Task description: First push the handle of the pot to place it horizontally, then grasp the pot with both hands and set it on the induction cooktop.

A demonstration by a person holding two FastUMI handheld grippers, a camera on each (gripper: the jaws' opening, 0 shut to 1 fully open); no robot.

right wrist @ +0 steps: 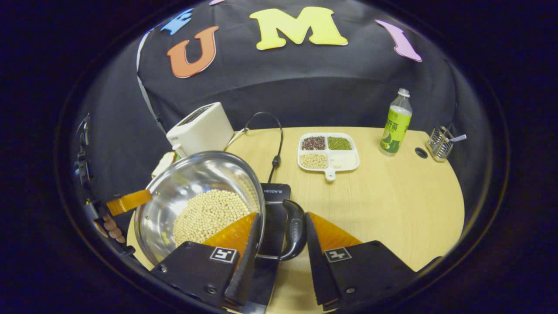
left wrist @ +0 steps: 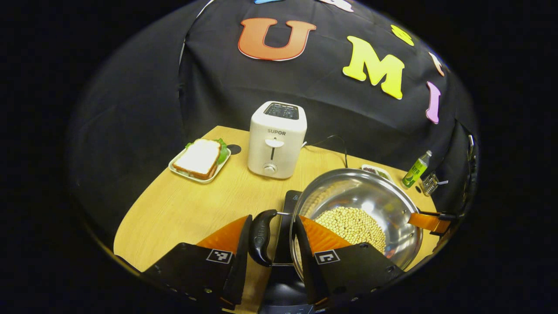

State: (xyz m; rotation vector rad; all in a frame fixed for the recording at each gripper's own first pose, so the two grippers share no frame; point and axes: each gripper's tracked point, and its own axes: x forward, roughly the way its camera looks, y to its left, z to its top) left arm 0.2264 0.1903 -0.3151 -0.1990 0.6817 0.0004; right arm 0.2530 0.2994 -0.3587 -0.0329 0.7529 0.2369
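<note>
A steel pot (left wrist: pixel 370 192) (right wrist: pixel 192 179) holding pale beans (left wrist: pixel 348 222) is over the black induction cooktop (left wrist: pixel 283 244) (right wrist: pixel 274 192); I cannot tell whether it rests on it. My left gripper (left wrist: pixel 272 216) spans one black side handle (left wrist: pixel 261 237), with one finger outside the handle and the other inside the rim, pressing on both. My right gripper (right wrist: pixel 282 214) holds the opposite handle (right wrist: pixel 296 229) the same way. Each view also shows the other gripper at the pot's far rim (left wrist: pixel 429 221) (right wrist: pixel 128 201).
On the wooden table (right wrist: pixel 392 200) stand a white toaster (left wrist: pixel 277 139) (right wrist: pixel 200 128), a sandwich on a plate (left wrist: pixel 200 159), a divided tray of grains (right wrist: pixel 329 150), a green bottle (right wrist: pixel 394 124) and a wire holder (right wrist: pixel 440 141). The cooktop's cable (right wrist: pixel 277 144) loops behind it.
</note>
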